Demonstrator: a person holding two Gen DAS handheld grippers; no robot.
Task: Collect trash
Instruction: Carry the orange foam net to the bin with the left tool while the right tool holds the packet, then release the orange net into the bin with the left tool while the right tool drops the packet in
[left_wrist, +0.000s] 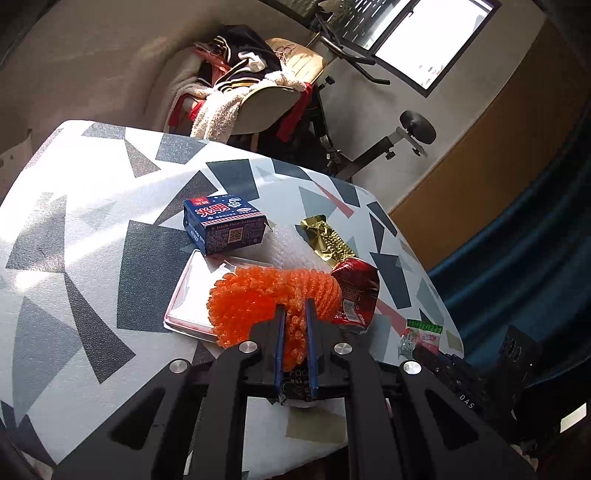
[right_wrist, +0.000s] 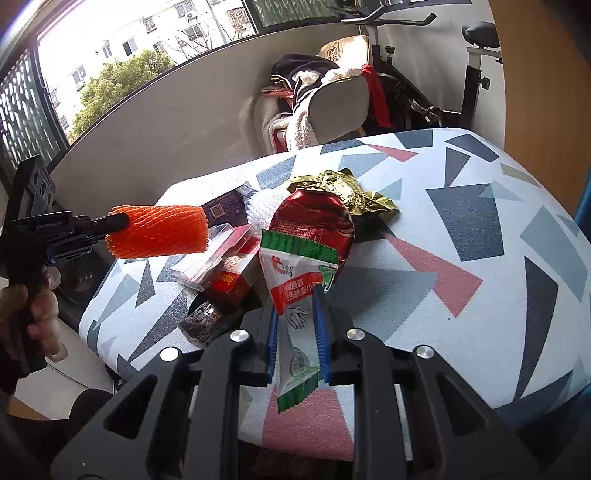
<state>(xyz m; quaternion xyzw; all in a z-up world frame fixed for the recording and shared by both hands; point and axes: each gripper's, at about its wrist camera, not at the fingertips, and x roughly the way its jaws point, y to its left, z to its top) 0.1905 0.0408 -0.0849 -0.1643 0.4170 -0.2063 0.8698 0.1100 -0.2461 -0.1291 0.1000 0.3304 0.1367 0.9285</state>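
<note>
Left claw (left_wrist: 295, 317): matte black linkage arms were fitted with round silver screw heads; blue pads lined the inner faces of both fingers (left_wrist: 279, 332). Right claw (right_wrist: 297, 314): the same black frame, silver screws and blue pads were recorded. White lettering was printed on the left claw's black body. Hand (right_wrist: 35, 306): a dark sleeve was noted at the wrist.

- Table (right_wrist: 480, 206): top patterned with grey, dark and red triangles.
- Chair (left_wrist: 266, 99): behind the table, heaped with clothes (left_wrist: 236, 59) and a fleecy blanket (left_wrist: 218, 110).
- Exercise bike (right_wrist: 476, 66): beside the chair.
- Window (right_wrist: 122, 48): trees and buildings outside.
</note>
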